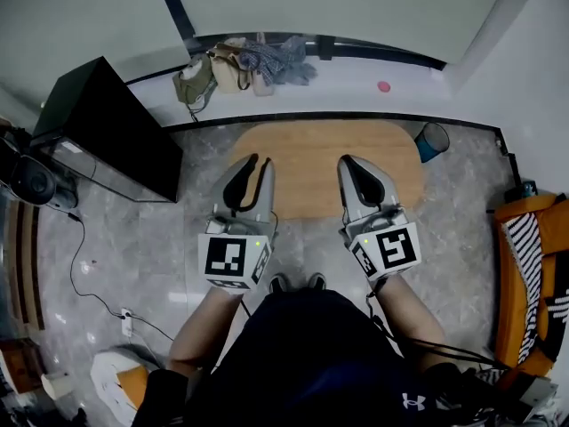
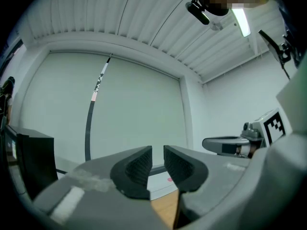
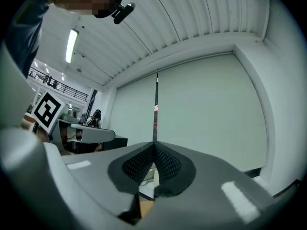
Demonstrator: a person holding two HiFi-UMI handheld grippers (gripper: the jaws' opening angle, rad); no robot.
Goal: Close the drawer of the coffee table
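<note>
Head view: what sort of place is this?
Likely a living-room setup: a low wooden coffee table on a marble-look tiled floor, a black cabinet beside it, and an orange seat with striped cloth.

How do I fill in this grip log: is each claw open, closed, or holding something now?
Left claw: open, nothing between its jaws.
Right claw: closed, empty.

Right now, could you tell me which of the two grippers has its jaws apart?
The left gripper: a clear, empty gap shows between its jaws, while the right gripper has its jaws pressed together.
</note>
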